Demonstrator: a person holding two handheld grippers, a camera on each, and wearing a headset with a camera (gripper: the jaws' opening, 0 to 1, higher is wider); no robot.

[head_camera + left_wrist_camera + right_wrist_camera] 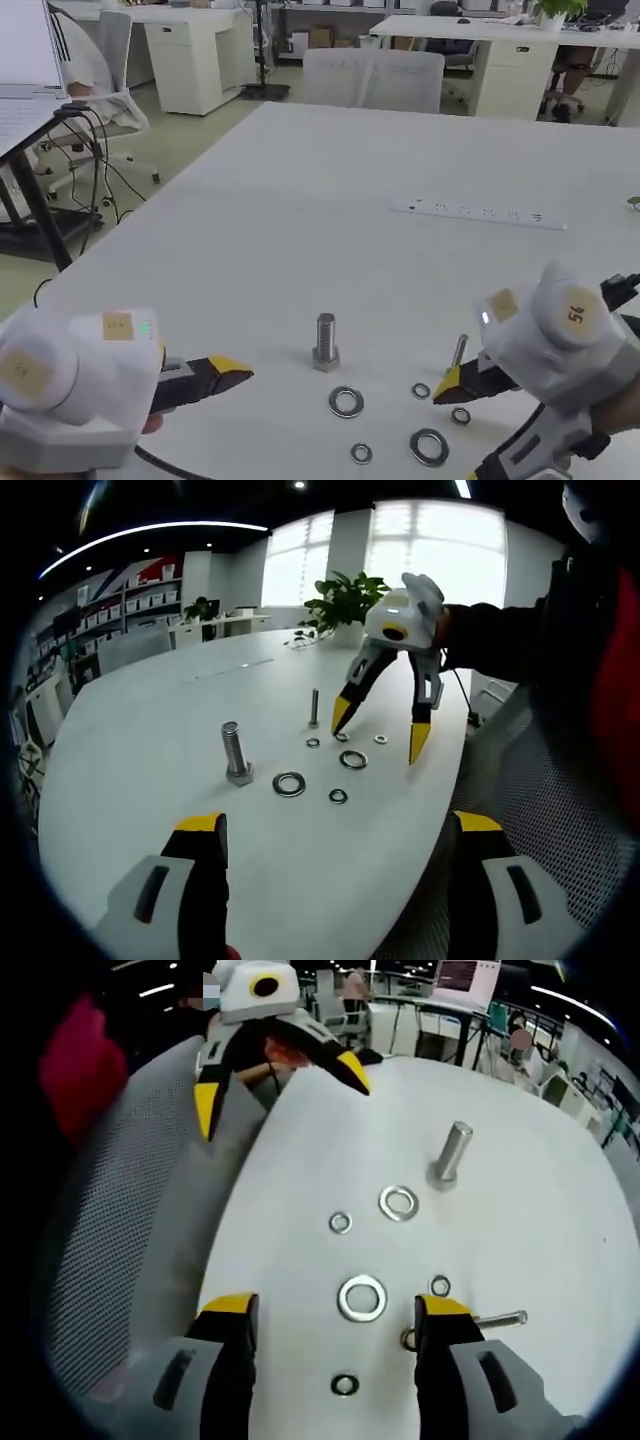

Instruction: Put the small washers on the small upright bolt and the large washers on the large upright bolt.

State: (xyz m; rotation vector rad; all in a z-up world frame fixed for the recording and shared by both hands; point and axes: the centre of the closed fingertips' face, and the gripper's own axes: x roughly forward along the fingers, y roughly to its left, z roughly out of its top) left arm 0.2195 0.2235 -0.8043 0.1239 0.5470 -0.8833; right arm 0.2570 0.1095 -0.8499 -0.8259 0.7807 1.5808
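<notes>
Two bolts stand upright on the white table [300,220]: a large bolt [326,343] [234,753] [450,1155] and, to its right, a thin small bolt [459,350] [314,707] [495,1318]. Loose washers lie in front of them: two large washers [346,402] [429,447] and several small washers [421,390] [361,453]. My right gripper [466,428] [335,1307] is open, low over the table, with one large washer [362,1297] [353,759] between its jaws. My left gripper [225,378] [338,826] is open and holds nothing, left of the bolts.
A white power strip [480,212] lies farther back on the right. The table's left edge [150,200] drops to the floor, with chairs [95,70] and cables there. Other desks [200,50] stand at the back.
</notes>
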